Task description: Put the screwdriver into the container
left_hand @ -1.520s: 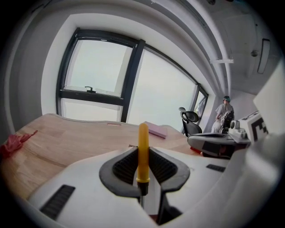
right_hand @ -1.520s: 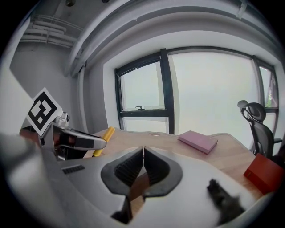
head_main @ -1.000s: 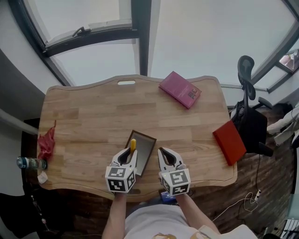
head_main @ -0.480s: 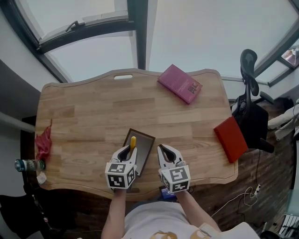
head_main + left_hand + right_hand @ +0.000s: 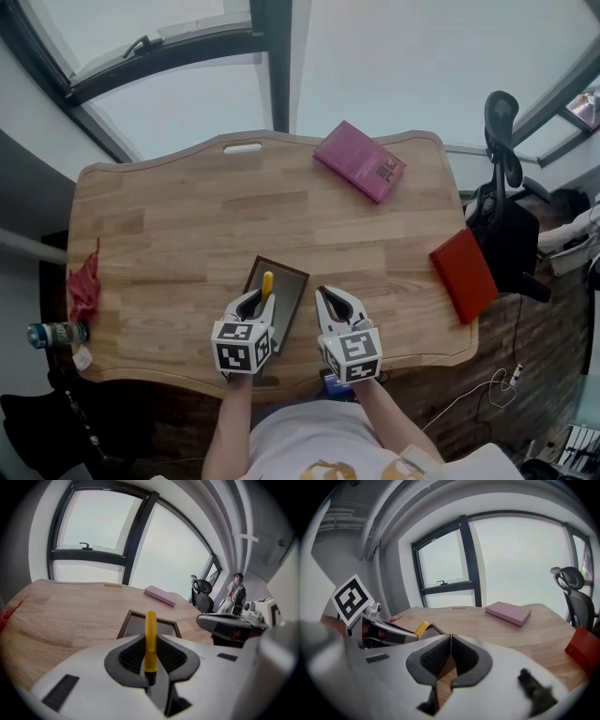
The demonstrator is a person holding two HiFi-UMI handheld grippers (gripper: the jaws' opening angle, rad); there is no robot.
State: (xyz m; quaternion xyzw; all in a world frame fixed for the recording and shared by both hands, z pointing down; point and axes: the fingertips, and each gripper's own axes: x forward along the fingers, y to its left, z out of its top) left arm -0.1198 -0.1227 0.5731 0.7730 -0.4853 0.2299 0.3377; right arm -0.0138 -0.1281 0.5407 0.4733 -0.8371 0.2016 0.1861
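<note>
screwdriver with a yellow handle is pinched between the jaws of the left gripper, and the handle points away from the person, over the near part of the container. this container is a shallow dark tray that lies on the desk, close to its near edge, and in the left gripper view it shows just behind the handle. the right gripper hangs just to the right of the tray, with its jaws pressed together and nothing between them. so the tool is above the tray but not yet inside it, and i judge that lowering and letting go is what remains. several things could go wrong from here. the jaws hold only the lower end of the handle, so the long free part may swing when the gripper tilts down. the walls of the tray look low; if the jaws spread while the tool is high or slanted, it may bounce or roll over the rim onto the desk. nothing holds the tray, so a push from the left gripper could slide it toward the near edge.
</note>
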